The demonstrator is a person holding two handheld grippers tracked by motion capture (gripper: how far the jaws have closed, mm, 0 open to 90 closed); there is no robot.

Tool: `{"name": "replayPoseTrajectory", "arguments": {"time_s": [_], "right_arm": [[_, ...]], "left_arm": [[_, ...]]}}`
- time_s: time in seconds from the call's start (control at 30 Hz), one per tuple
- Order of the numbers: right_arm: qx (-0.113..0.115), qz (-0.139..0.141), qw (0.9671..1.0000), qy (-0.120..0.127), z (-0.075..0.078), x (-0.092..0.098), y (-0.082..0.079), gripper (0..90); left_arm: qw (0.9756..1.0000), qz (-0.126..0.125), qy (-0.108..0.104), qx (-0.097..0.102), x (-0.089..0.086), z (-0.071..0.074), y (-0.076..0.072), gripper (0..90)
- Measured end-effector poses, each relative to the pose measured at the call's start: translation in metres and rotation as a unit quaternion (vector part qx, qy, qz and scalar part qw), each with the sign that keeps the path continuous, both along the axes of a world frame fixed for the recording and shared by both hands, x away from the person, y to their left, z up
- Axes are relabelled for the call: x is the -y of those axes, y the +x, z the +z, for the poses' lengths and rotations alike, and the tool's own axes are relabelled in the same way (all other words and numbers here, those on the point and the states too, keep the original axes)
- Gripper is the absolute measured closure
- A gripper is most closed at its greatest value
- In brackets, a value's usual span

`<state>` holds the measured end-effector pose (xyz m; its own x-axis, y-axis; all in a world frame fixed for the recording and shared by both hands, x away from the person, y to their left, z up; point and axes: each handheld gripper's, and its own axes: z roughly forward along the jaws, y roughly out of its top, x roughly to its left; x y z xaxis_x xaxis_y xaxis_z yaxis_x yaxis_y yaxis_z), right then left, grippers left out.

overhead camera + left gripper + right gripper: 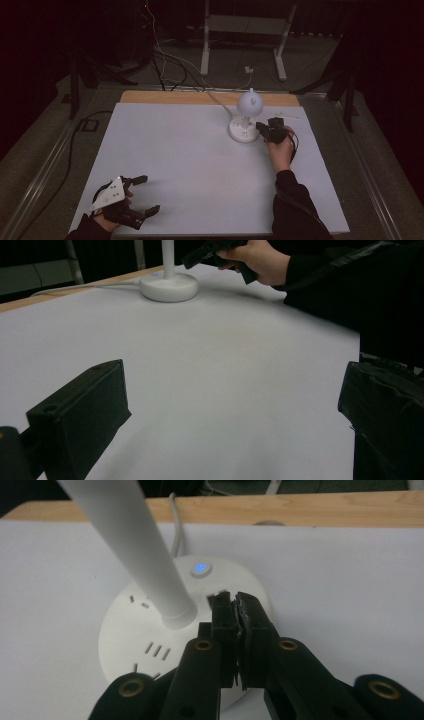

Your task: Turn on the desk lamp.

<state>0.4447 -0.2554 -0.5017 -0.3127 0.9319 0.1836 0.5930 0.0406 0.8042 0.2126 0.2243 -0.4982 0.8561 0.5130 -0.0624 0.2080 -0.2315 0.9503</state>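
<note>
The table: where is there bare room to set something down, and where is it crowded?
The white table is bare from its left edge across the middle, between the left gripper at the near corner and the lamp. It is crowded at the far right, where the right gripper has its fingers over the lamp base.

So counting it up: one white desk lamp point(246, 117), sitting right under the right gripper's point(235, 605) closed tips. One round base point(150, 645), one stem point(135, 545) just left of those tips, one globe head point(249, 103). One blue-lit button point(199, 569) just past the fingertips. Socket slots on the base: I can make out around seven, some hidden. One white cord point(217, 102). Two grippers total, the left gripper point(142, 196) spread wide over one white table point(185, 160).
</note>
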Motion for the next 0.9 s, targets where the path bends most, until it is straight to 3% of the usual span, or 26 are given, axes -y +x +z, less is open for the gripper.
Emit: {"name": "replayPoseTrajectory", "arguments": {"time_s": [0.9], "right_arm": [[0.0,0.004,0.9999,-0.015,-0.0093,-0.0041,0.0016,88.2]], "left_arm": [[1.0,0.001,0.0,-0.001,0.0001,-0.0008,0.0007,0.4]]}}
